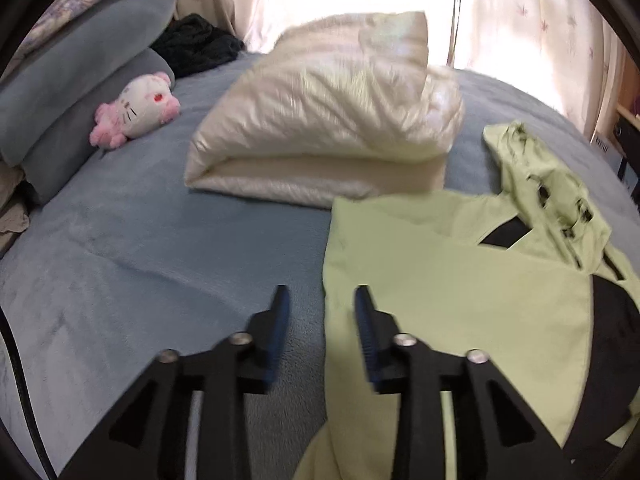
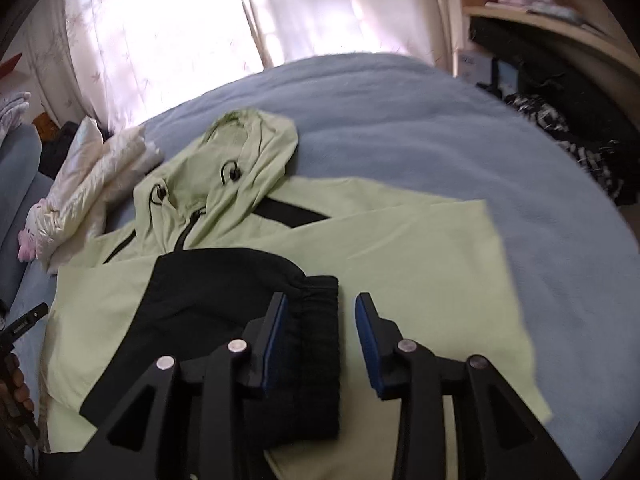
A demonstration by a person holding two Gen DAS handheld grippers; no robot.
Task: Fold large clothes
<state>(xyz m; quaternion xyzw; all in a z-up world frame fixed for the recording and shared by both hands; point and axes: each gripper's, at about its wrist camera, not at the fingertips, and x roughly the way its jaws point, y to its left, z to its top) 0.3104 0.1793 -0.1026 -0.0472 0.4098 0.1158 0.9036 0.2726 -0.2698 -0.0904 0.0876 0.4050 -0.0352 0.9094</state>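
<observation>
A light green hooded jacket (image 1: 440,280) (image 2: 400,248) with black panels lies spread on the blue bed cover (image 1: 140,260) (image 2: 440,120), its hood (image 2: 240,148) toward the window. A sleeve with a black lower part (image 2: 216,296) and ribbed cuff (image 2: 320,360) is folded across the body. My left gripper (image 1: 322,294) hovers open over the jacket's left edge, with nothing between its fingers. My right gripper (image 2: 320,300) hovers open above the black cuff, pads apart from the cloth. The left gripper's tip (image 2: 24,324) and a hand (image 2: 16,384) show at the right wrist view's left edge.
A folded cream puffy garment (image 1: 328,136) (image 2: 100,172) lies behind the jacket. A pink and white plush toy (image 1: 136,108), grey-blue pillows (image 1: 60,92) and a dark garment (image 1: 196,44) sit at the left. A wooden shelf (image 2: 560,28) and black-and-white cloth (image 2: 560,136) are beyond the bed's right side.
</observation>
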